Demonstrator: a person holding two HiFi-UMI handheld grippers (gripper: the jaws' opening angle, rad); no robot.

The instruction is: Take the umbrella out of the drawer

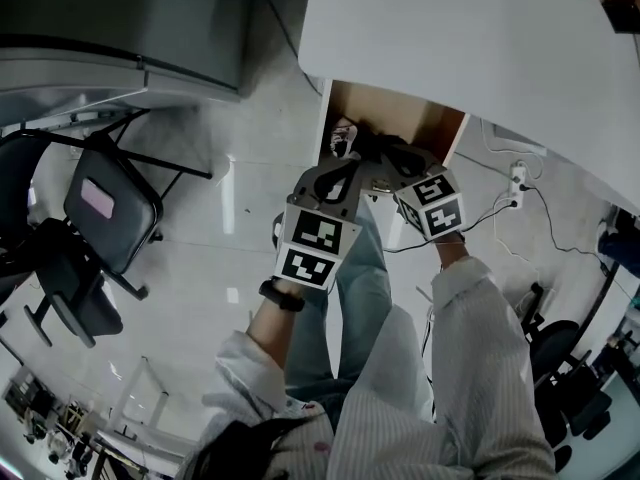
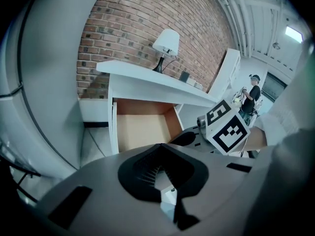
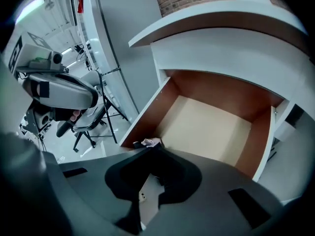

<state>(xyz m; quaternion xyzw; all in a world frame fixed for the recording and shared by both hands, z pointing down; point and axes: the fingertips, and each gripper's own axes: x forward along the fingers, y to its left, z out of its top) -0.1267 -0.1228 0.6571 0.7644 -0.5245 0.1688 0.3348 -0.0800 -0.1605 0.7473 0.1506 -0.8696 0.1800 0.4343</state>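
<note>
Two tongs, one umbrella, one drawer: entry for the reach.

Item, drawer (image 3: 211, 127): pulled open beneath the white counter (image 1: 450, 28). Its wooden floor is bare over most of its length.

Item, umbrella (image 1: 362, 144): dark and folded, lying inside the drawer at its near end. My right gripper view puts it toward the left corner, with a pale tag or strap at one end. Not yet lifted.

Item, left tongs (image 2: 160, 181): jaws together, nothing between them. Held over the drawer's front, just beside the right pair.

Item, right tongs (image 3: 150, 183): jaws together and empty, pointed down at the umbrella's corner and close over it. Whether they touch it I cannot tell.

Handling note, my judgement: neither pair can take anything while closed, so I should part one pair's jaws before going lower. I would straddle the umbrella across its thick middle rather than at the tag and close firmly. Then I would raise it straight up until it clears the drawer's front wall. The corner looks tight, so coming in from the open side should keep the jaws off the wood.
</note>
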